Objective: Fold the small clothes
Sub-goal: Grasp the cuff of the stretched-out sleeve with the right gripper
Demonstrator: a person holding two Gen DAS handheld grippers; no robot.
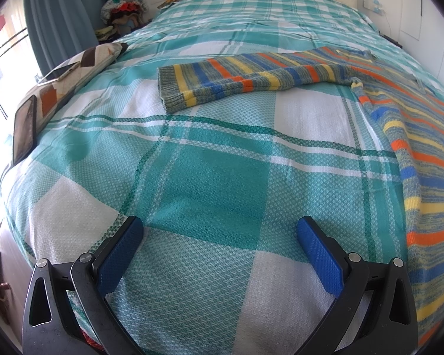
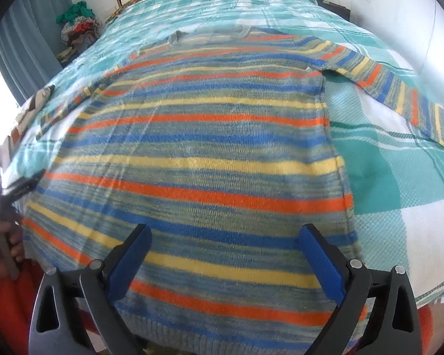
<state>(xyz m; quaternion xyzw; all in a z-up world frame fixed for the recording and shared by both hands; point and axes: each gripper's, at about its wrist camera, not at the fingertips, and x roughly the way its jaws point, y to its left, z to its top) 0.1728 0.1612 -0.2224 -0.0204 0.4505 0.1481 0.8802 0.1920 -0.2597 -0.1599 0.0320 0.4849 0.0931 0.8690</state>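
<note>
Sweater flat on bed, sleeves spread, no fold visible yet. Left gripper and right gripper: fingers apart, empty. All folding left.

Sweater lies on bed (sleeves spread).

Bed in teal plaid cover, striped sweater spread flat, patterned pillow at edge

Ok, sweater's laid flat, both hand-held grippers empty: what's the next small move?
Probably bring the left hand-held gripper to the sleeve cuff and pinch it: the striped sweater lies spread, sleeves out, nothing folded, and the right hand-held gripper hovers open over the body.
</note>
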